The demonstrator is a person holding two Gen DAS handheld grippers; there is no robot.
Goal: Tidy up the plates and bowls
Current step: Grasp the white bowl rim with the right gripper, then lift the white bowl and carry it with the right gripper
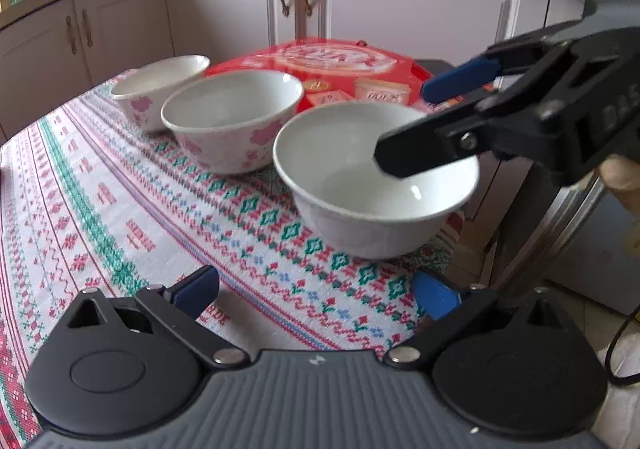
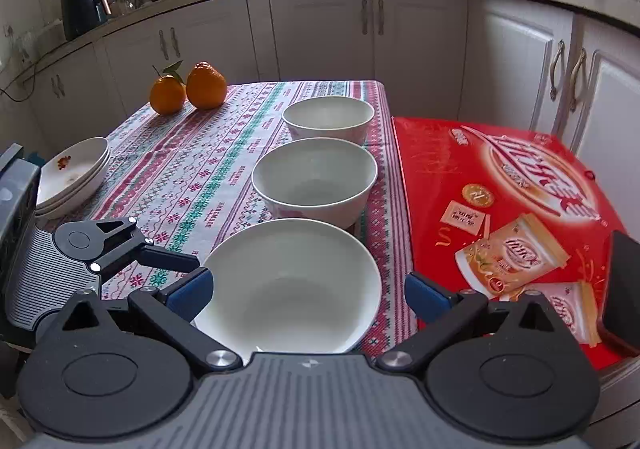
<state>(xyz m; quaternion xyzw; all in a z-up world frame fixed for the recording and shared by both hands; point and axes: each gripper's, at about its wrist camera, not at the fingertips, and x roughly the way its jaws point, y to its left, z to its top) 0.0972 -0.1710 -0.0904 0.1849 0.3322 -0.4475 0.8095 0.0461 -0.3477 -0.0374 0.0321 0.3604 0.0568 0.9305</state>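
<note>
Three white bowls stand in a row on the patterned tablecloth (image 2: pixel 192 185): a near bowl (image 2: pixel 292 289), a middle bowl (image 2: pixel 316 181) with pink flowers on its side, and a far bowl (image 2: pixel 328 117). My right gripper (image 2: pixel 308 293) is open and hovers just over the near bowl (image 1: pixel 360 193). Its left finger sits at the bowl's left rim and its right finger is outside the right rim. Nothing is gripped. My left gripper (image 1: pixel 316 291) is open and empty, low over the cloth a little short of that bowl. A stack of shallow plates (image 2: pixel 72 177) sits at the table's left edge.
A flat red snack box (image 2: pixel 500 209) lies right of the bowls, overhanging the table. Two oranges (image 2: pixel 188 89) sit at the far left corner. White kitchen cabinets (image 2: pixel 320 33) stand behind the table. A dark object (image 2: pixel 624 289) sits on the box's right end.
</note>
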